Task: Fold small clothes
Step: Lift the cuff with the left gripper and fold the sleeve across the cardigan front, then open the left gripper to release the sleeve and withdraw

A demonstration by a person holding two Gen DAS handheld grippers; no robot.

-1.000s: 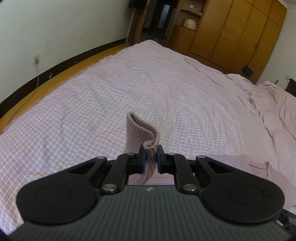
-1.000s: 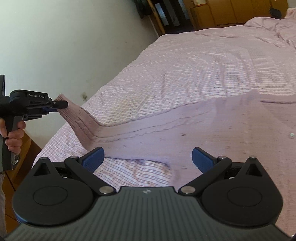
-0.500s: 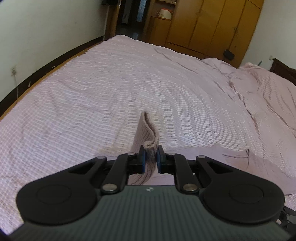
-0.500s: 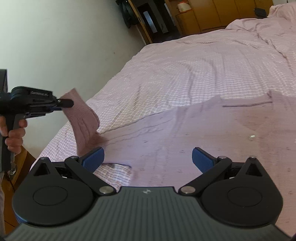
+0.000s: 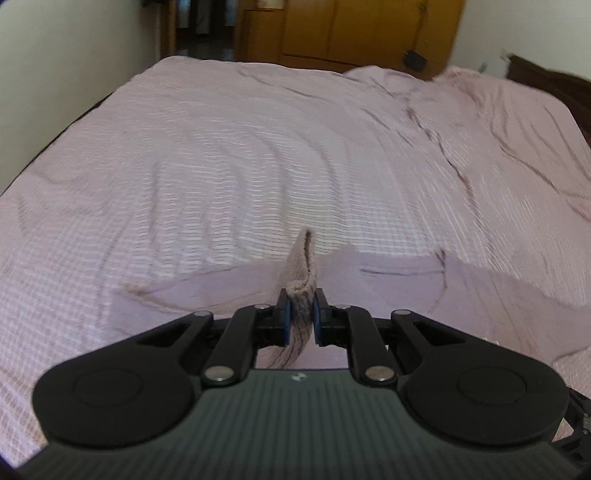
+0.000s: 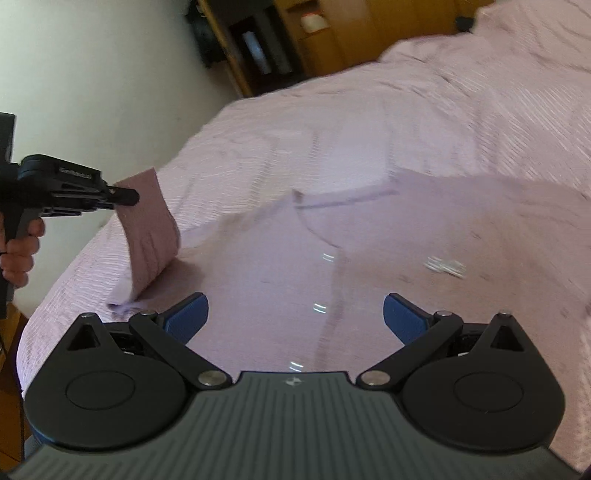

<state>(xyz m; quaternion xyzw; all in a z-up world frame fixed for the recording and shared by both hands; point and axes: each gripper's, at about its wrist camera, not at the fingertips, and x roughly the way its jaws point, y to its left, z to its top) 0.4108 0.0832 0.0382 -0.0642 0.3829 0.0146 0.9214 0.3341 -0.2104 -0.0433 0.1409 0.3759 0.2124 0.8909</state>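
One bed (image 5: 221, 166), one sweater (image 6: 406, 258), left gripper (image 5: 300, 314) pinching its sleeve (image 6: 151, 229)

Left gripper (image 5: 300, 317) clamped on a folded pink knit cuff (image 5: 301, 273), blue pads (image 5: 284, 321) pressed to either side. Cuff raised above the garment's body (image 5: 424, 295), spread flat near the near edge of the bed (image 5: 240, 155). Wooden wardrobe (image 5: 369, 33) beyond the far edge.
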